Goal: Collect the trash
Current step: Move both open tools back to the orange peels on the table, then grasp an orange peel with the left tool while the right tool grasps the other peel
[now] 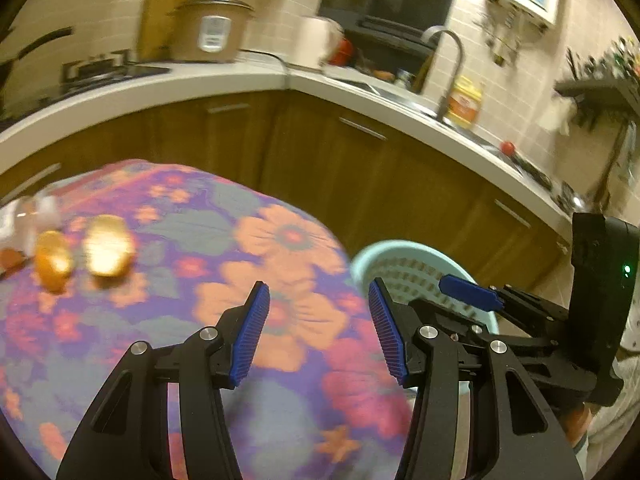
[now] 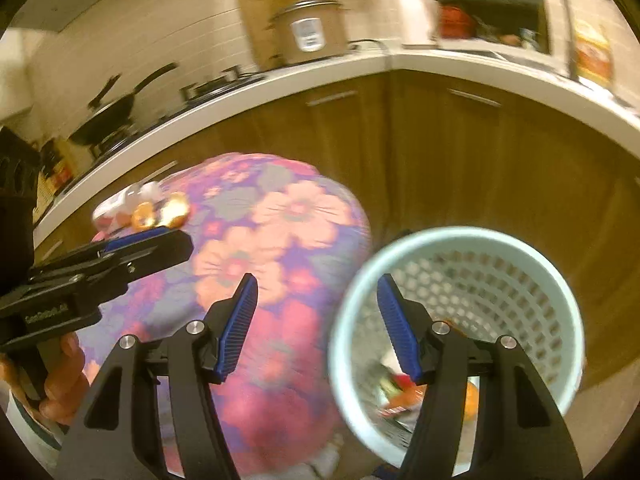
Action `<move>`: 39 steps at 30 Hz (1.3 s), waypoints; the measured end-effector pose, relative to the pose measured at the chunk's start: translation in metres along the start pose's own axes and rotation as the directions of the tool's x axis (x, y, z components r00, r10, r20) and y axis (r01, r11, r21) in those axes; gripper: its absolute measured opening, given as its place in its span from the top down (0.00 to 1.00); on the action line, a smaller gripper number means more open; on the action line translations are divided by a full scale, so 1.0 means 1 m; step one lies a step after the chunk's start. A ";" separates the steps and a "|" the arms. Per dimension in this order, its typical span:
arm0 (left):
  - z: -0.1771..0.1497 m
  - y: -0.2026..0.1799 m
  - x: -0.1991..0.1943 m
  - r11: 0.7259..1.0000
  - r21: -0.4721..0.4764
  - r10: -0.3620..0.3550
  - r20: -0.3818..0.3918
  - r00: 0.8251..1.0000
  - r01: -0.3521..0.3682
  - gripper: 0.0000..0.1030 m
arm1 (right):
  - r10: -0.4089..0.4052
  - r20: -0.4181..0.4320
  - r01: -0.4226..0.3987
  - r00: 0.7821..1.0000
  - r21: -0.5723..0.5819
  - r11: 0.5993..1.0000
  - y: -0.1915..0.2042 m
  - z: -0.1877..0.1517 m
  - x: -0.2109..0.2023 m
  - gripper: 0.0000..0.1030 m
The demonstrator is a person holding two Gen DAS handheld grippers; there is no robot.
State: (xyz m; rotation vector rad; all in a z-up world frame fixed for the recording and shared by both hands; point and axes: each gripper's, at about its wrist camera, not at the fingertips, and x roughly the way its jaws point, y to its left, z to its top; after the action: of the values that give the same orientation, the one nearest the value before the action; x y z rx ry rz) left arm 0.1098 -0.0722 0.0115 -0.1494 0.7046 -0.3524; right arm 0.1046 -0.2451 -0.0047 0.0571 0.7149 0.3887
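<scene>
Remaining trash: two orange-yellow pieces of fruit peel [image 1: 84, 254], curved and shell-like, lie side by side on the table with the purple flowered cloth [image 1: 256, 240], at its far left part. Just beside them, further left, there is a white and clear wrapper or small bottle [image 1: 28, 220]; it is too blurred to tell which.

Bin: the pale green round plastic basket with perforated wall [image 2: 456, 312] stands on the floor just beside the right edge of the table. Some colourful scraps already lie at its bottom.

Left claw [image 1: 318, 332]: half open, nothing between the blue ribbed pads. It hangs over the near middle of the table.

Right claw [image 2: 316, 328]: half open and empty too. It hangs over the gap between the table edge and the rim of the basket.

Direction to the trash: from both claws the peels lie far and to the left. The left claw appears nearer to them.

Long axis of the peels: each seems to run roughly from near to far, with the hollow side up, but the blur makes this uncertain.
</scene>
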 end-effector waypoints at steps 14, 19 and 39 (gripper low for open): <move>0.008 0.158 -0.067 0.956 -0.201 0.232 0.072 0.970 -0.214 0.48 | 0.093 -0.092 -0.107 0.991 -0.172 0.979 0.127 0.050 0.085 0.43; 0.008 0.205 -0.065 0.941 -0.259 0.232 0.032 0.972 -0.216 0.48 | 0.111 -0.139 -0.132 0.984 -0.153 0.979 0.145 0.065 0.125 0.43; 0.012 0.253 0.012 0.930 -0.335 0.127 -0.086 0.988 -0.149 0.78 | 0.083 -0.263 -0.137 0.961 -0.194 0.971 0.169 0.082 0.221 0.70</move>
State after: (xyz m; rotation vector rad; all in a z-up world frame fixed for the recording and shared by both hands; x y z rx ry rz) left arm 0.1937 0.1594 -0.0503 -0.4172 0.8311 -0.0971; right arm 0.2543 -0.0009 -0.0510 -0.1562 0.9217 0.5846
